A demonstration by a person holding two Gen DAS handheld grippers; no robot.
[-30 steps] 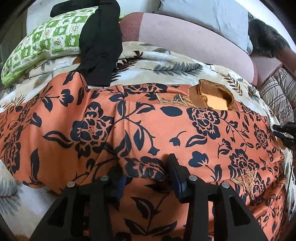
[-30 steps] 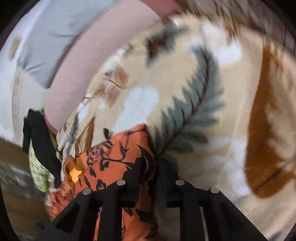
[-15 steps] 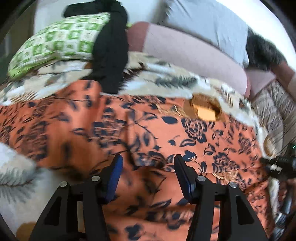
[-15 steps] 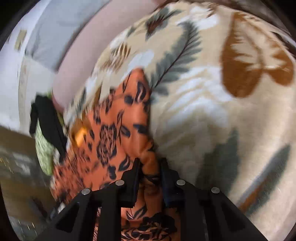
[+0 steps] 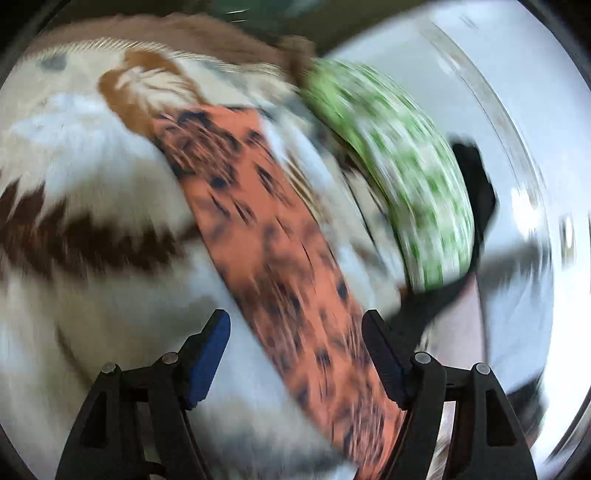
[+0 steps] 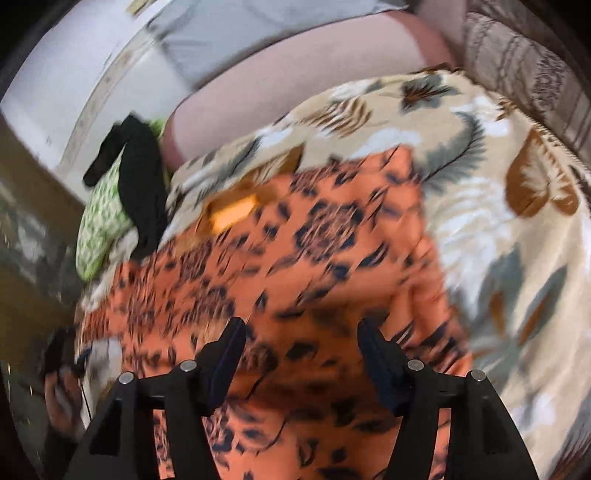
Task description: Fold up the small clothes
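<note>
An orange garment with dark blue flowers (image 6: 295, 258) lies spread on a leaf-print blanket (image 6: 498, 240). In the blurred left wrist view the garment (image 5: 280, 266) shows as a long orange strip running from upper left to lower right. My left gripper (image 5: 295, 354) is open above the strip and holds nothing. My right gripper (image 6: 301, 358) is open just above the garment's near part and holds nothing. An orange label patch (image 6: 232, 210) shows near the garment's far edge.
A green checked pillow (image 6: 99, 221) with a black cloth (image 6: 140, 177) draped over it lies at the far left, also in the left wrist view (image 5: 413, 184). A pink bolster (image 6: 295, 85) and a grey pillow (image 6: 240, 33) lie behind the blanket.
Both grippers have opened and let go of the garment. The left gripper has swung sharply to the left, its view now blurred. The right gripper has pulled back over the garment.
</note>
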